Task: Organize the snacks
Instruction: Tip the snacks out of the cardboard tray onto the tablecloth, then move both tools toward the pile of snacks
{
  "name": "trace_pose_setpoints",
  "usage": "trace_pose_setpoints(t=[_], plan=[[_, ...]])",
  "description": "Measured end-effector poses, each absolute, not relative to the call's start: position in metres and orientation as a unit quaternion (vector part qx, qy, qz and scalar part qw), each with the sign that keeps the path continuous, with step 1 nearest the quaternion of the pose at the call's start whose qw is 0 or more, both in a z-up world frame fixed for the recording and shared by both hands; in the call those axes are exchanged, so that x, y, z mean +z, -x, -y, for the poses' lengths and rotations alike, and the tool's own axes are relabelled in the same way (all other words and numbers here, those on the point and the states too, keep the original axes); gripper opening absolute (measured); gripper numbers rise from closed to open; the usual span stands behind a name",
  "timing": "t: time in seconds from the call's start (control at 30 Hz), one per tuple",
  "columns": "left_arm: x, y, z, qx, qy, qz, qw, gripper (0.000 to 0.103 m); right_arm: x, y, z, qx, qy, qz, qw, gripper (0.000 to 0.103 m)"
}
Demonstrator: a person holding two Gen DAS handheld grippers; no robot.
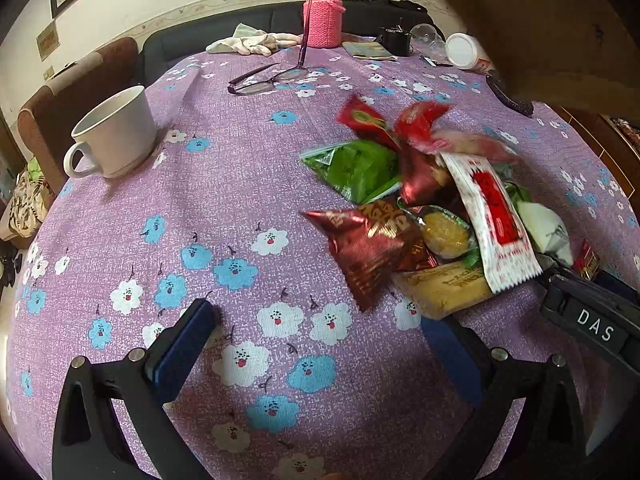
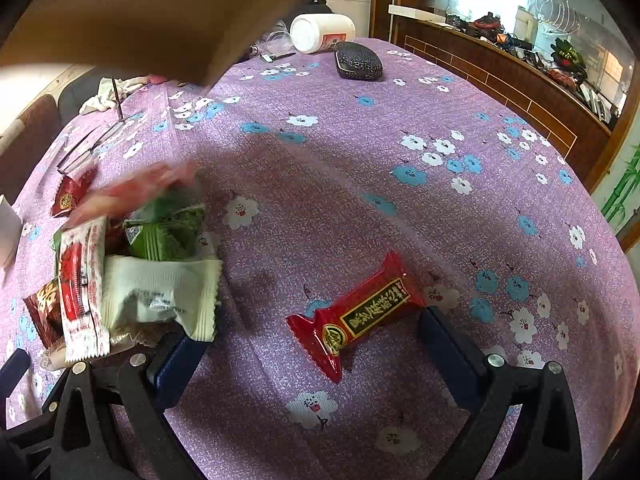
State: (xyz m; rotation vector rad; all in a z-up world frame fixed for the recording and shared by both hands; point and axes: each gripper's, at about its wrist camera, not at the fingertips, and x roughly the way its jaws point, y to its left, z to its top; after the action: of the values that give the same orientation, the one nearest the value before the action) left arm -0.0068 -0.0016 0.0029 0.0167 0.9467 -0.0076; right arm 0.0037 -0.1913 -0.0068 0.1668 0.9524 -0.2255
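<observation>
Red snack packet point(image 2: 356, 316) lies between right gripper's point(image 2: 316, 336) wide-open jaws.

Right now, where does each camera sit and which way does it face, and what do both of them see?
Left wrist: on the left claw, low over the purple floral tablecloth, facing the white mug and pink flask; both open fingers show, with the right claw's tip at the right edge.
Right wrist: on the right claw, facing the spectacle case and wooden counter; its open fingers flank a red snack packet.
Shared: the snack pile, glasses and white jar.
</observation>
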Motion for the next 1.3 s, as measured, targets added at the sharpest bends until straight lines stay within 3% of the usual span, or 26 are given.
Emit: trace_pose_setpoints(t=[1.3], plan=[[-0.0002, 0.0012, -0.0007, -0.002, -0.007, -0.455, 0.89, 0.103, -0.0054, -0.0037, 0.1941, -0.109, -0.08, -0.456, 0.88, 0.102]])
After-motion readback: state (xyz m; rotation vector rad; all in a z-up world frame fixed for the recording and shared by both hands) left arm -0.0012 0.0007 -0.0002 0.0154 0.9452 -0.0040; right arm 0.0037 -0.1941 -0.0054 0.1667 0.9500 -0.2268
